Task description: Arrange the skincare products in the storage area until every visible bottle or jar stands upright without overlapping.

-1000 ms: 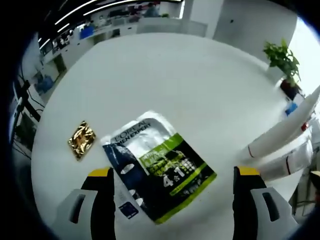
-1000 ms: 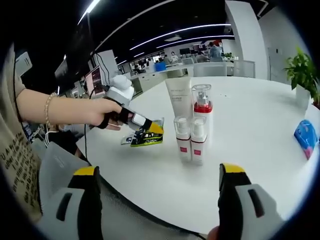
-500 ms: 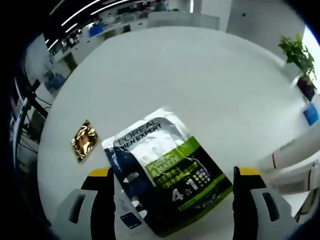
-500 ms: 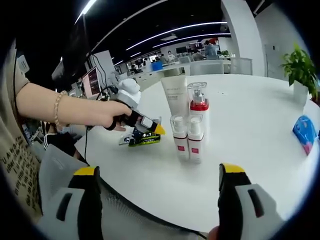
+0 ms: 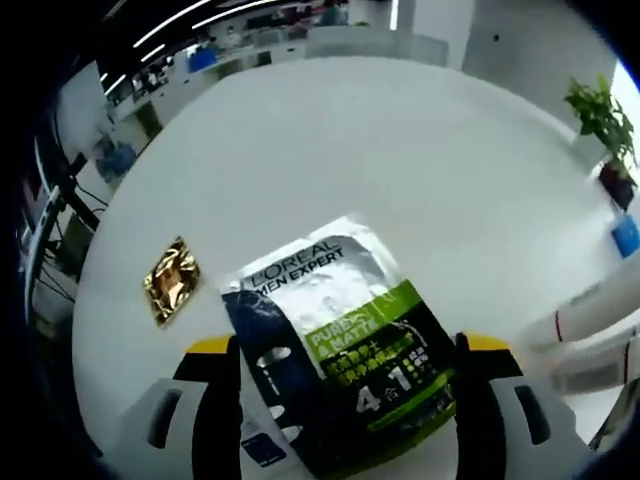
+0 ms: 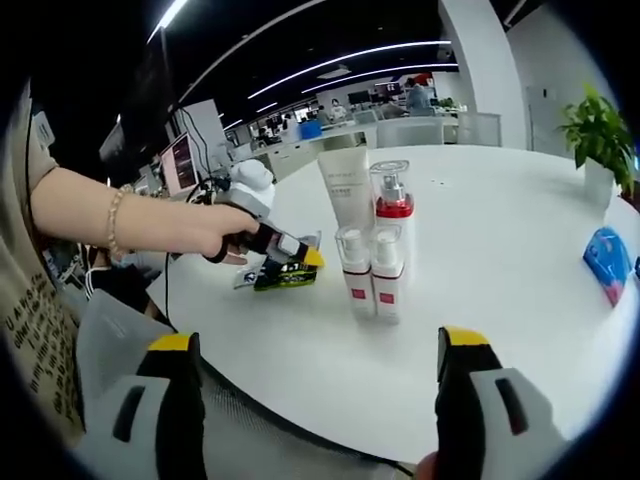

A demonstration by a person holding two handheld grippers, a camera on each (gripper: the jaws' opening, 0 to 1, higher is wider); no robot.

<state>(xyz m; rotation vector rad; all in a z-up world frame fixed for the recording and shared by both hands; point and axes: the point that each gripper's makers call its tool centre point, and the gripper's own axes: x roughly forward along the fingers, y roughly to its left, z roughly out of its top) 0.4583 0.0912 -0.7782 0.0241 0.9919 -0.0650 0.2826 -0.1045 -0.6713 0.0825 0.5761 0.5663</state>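
Now left claw [image 5: 345,345], jaws wide, is straddling the mask sachet [image 5: 335,345]; squeeze its edges evenly. Right claw [image 6: 315,345] is idling wide.

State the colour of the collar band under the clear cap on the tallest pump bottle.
Red, on the tall pump bottle; the right gripper view shows it best.

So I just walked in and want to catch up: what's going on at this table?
A person is working with a hand-held tool in each hand at a round white table. The left tool is open, its jaws either side of a flat face-mask sachet, with a small gold packet lying apart from it. The right tool hangs open near the table edge. A white tube and three pump bottles already stand upright together.
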